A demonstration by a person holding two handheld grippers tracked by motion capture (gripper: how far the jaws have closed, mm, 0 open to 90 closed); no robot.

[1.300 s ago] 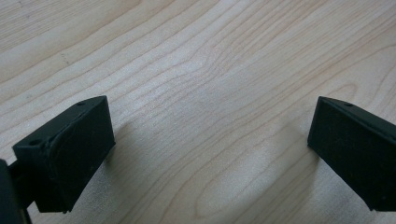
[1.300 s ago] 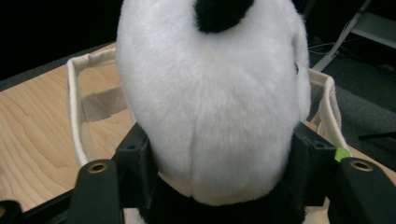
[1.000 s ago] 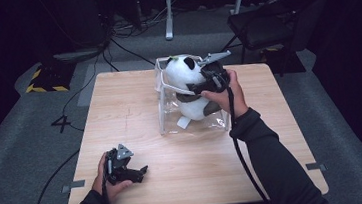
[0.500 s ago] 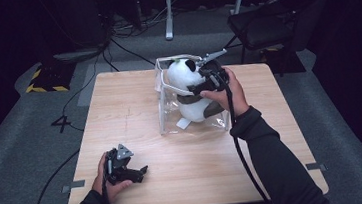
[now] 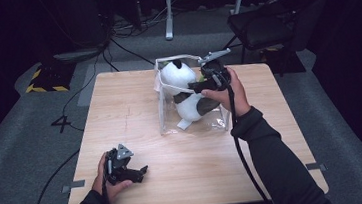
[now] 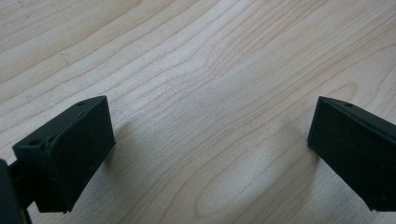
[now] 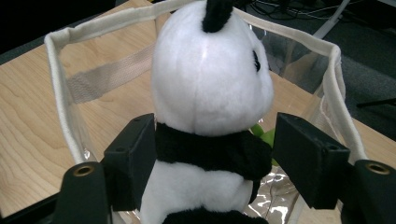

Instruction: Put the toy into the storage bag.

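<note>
The right claw brackets the panda plush at its black shoulder band, the left pad touching and the right pad just clear, the jaws having just been closing. The panda stands in the clear bag at the high view's upper centre. A one-sided pinch could let the soft plush slip or drag the bag over. The left claw, spread and holding nothing, rests on the desk at lower left, too far to steady the bag.

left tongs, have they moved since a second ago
No. The left tongs rest at the same spot near the table's near-left corner, open on bare wood.

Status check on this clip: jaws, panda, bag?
Left gripper open, resting on table. Right gripper straddles panda, jaws just closing. Panda inside clear bag.
</note>
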